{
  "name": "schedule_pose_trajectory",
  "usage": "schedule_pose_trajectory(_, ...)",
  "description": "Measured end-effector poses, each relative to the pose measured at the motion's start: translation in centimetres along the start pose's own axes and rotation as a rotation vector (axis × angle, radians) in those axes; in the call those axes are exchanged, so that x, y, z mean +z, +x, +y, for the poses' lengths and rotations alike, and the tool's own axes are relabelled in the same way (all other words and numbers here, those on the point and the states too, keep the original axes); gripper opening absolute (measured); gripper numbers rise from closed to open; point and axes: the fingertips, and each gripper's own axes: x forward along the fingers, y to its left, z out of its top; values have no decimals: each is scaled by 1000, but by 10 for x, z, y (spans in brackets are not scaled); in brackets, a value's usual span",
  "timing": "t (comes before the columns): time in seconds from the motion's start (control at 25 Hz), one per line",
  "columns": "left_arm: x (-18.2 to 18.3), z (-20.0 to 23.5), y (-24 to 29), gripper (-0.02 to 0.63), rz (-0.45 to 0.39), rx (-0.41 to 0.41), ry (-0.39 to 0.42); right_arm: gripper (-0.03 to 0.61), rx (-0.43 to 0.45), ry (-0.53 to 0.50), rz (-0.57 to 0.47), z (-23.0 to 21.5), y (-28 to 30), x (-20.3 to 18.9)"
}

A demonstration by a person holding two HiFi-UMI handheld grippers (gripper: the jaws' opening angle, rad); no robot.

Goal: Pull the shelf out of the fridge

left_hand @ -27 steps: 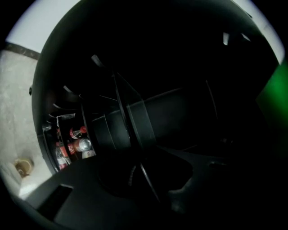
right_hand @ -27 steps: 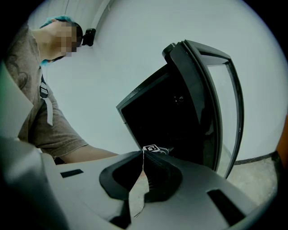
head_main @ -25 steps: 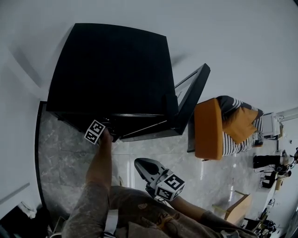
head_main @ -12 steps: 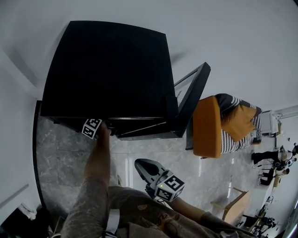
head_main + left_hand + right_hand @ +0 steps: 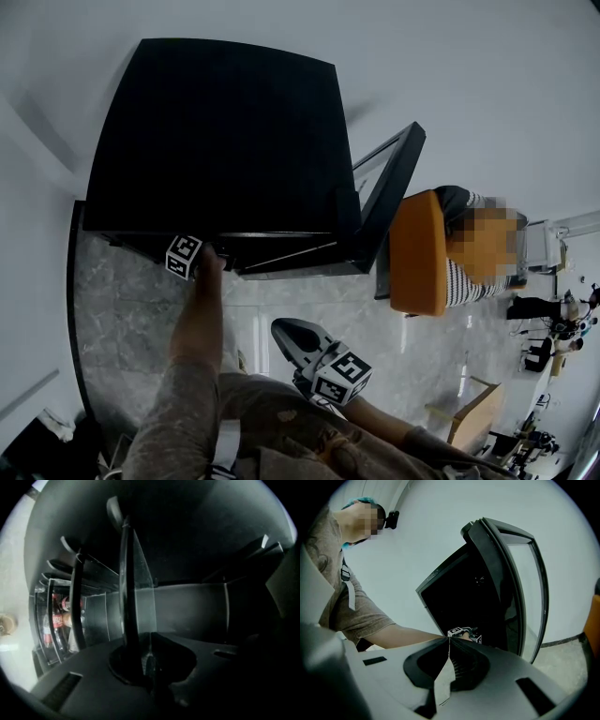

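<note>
The black fridge (image 5: pixel 225 141) stands with its glass door (image 5: pixel 389 202) swung open to the right. My left arm reaches into its front, and only the marker cube (image 5: pixel 185 256) of that gripper shows in the head view. In the left gripper view the glass shelf (image 5: pixel 133 592) runs edge-on, away into the dark cabinet. My left gripper (image 5: pixel 143 660) has just been closing, and its jaws now pinch the shelf's front rim. My right gripper (image 5: pixel 286 335) hangs back over the floor, shut (image 5: pixel 449 644), with nothing between its jaws.
Several bottles (image 5: pixel 58 620) stand deep in the fridge, beside other shelf edges (image 5: pixel 77 602). An orange armchair (image 5: pixel 417 258) sits just right of the open door. A cardboard box (image 5: pixel 478 412) lies further right on the marble floor (image 5: pixel 122 319).
The left gripper's cube has edged slightly closer to the fridge front and rolled a little. The right gripper has stayed where it was.
</note>
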Motion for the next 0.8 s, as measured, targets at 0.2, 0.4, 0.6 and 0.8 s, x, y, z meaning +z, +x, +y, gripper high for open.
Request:
schedule_pose_trajectory(0.2,-4,-17,-15,23,0,-41,-16,22,8,-5,-5,3,0,1)
schedule_pose_trajectory(0.4,-8,-21,-40,15,-5,-74,-38,21,18,-16,-14,9,-6,1)
schedule_pose_trajectory(0.6,-12,-16,-68,15,-6,-74,-53,22,24,-26,-20,15,-15,-4)
schedule_pose_trajectory(0.8,-17,-19,-93,15,10,-72,-51,21,32,-20,-18,20,-25,-9)
